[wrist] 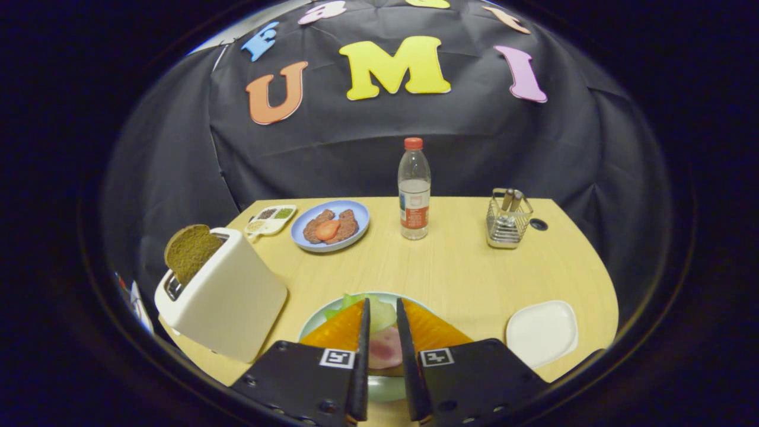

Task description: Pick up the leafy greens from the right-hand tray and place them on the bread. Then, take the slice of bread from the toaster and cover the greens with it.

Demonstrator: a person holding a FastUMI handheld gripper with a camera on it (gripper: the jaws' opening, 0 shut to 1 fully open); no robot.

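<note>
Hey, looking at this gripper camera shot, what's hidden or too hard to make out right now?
- Gripper view: the tool covers most of the near plate; bread under the greens can't be confirmed, nor whether the fingers grip anything.
- The bread slice sits partly down in the toaster; its lower part is hidden.
- The divided dish is too small to identify its contents.
- The wire caddy hides most of its utensils.

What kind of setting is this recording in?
Likely a staged kitchen-table booth, not a real kitchen: a wooden table against a black cloth wall, set with a toaster and food plates. The gripper hovers open.
</note>
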